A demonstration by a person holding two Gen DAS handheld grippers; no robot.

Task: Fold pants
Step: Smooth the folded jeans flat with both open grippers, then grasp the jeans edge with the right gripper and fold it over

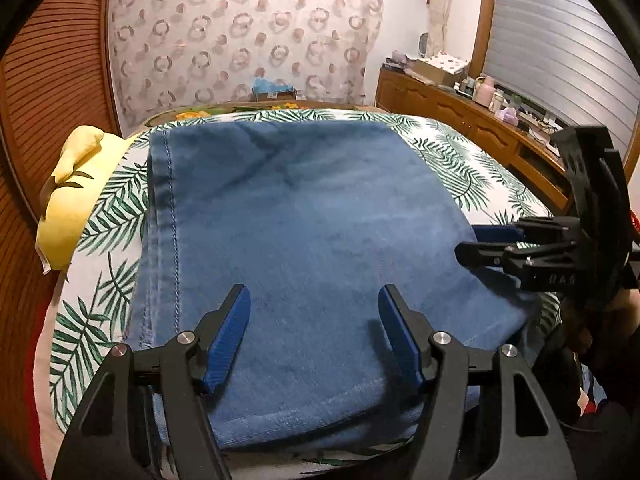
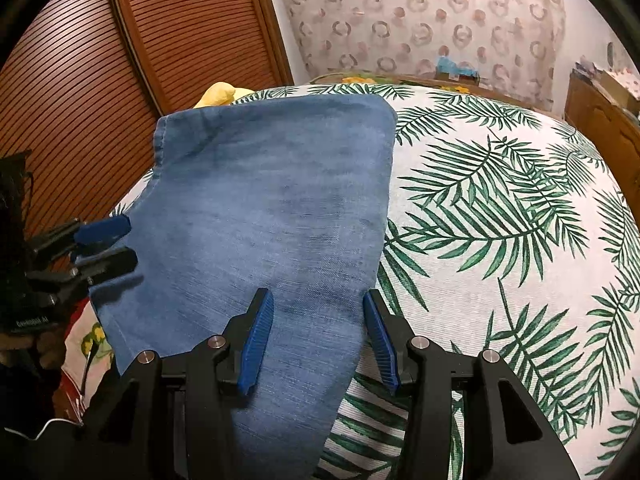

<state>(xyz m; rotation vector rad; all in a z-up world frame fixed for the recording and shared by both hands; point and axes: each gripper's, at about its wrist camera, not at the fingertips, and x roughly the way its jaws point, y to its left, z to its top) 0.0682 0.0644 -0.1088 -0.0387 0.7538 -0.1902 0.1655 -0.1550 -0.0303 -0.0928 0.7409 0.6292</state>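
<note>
Parted gripper (image 1: 314, 332) over lengthwise pants (image 1: 304, 232)

My left gripper (image 1: 314, 334): matte black frame, two fingers faced with ribbed blue pads (image 1: 228, 340). Four round silver screw heads (image 1: 186, 337) sit across the linkage joints. Triangular cut-outs in both black side plates.

My right gripper (image 2: 318, 340): same build, with black frame, ribbed blue pads (image 2: 258, 344), four silver screw heads (image 2: 420, 342) and triangular cut-outs.

From the left wrist view, the side of my right gripper shows faint embossed lettering, unreadable. From the right wrist view, my left gripper's black body carries small white printed text, too blurred to read; a thin white cable (image 2: 44, 428) runs below it.
</note>
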